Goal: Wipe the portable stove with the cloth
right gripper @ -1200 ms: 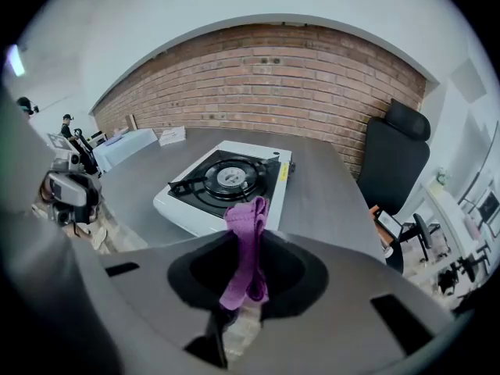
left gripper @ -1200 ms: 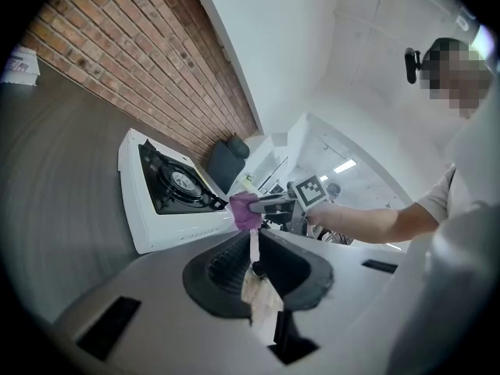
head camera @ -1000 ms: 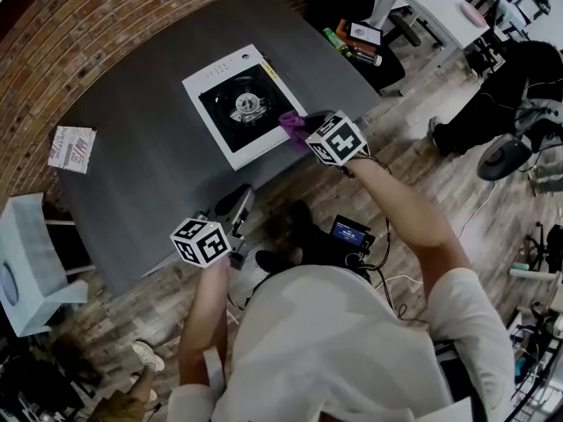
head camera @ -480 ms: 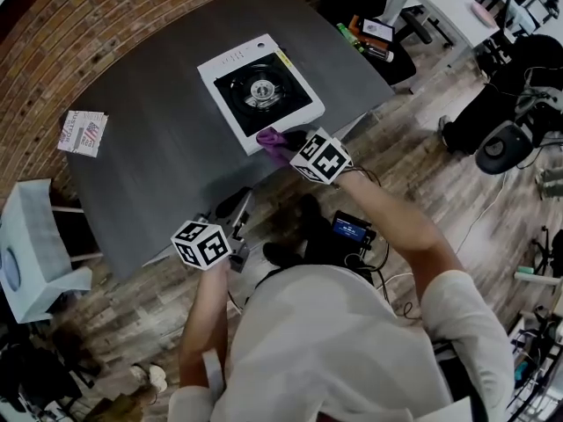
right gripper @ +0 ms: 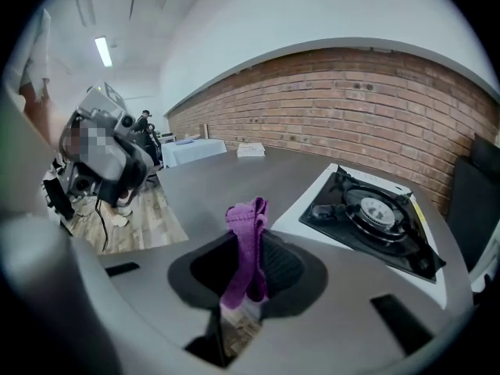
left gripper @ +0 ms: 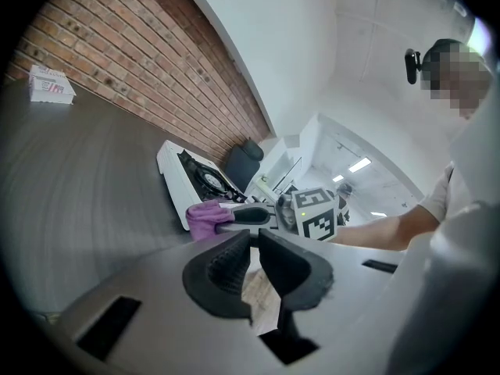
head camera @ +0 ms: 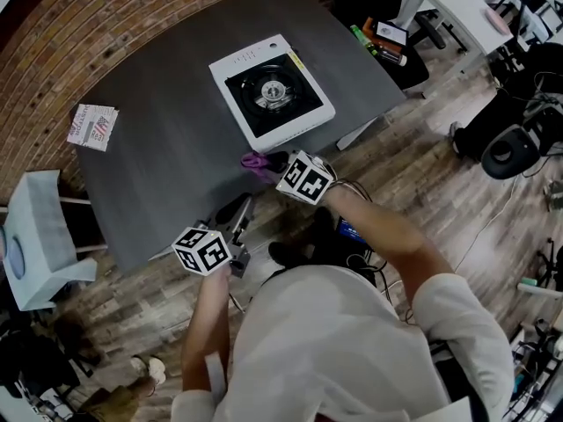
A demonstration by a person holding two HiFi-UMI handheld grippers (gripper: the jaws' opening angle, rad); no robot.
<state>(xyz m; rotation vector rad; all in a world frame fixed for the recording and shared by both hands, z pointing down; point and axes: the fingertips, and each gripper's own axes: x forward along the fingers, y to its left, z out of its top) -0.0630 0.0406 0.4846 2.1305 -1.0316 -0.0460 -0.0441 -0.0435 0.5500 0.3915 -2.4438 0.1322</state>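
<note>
Right gripper (head camera: 266, 160) clenches purple cloth (head camera: 252, 160) mid-frame, just below the portable stove (head camera: 273, 90).
Left gripper (left gripper: 254, 239), jaws closed on nothing, sits lower left of centre.

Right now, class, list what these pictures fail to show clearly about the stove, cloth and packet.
Print on the packet: head view, too small.
Lower end of the cloth: right gripper view, hidden inside the right gripper.
Near corner of the stove: left gripper view, behind the cloth.
</note>
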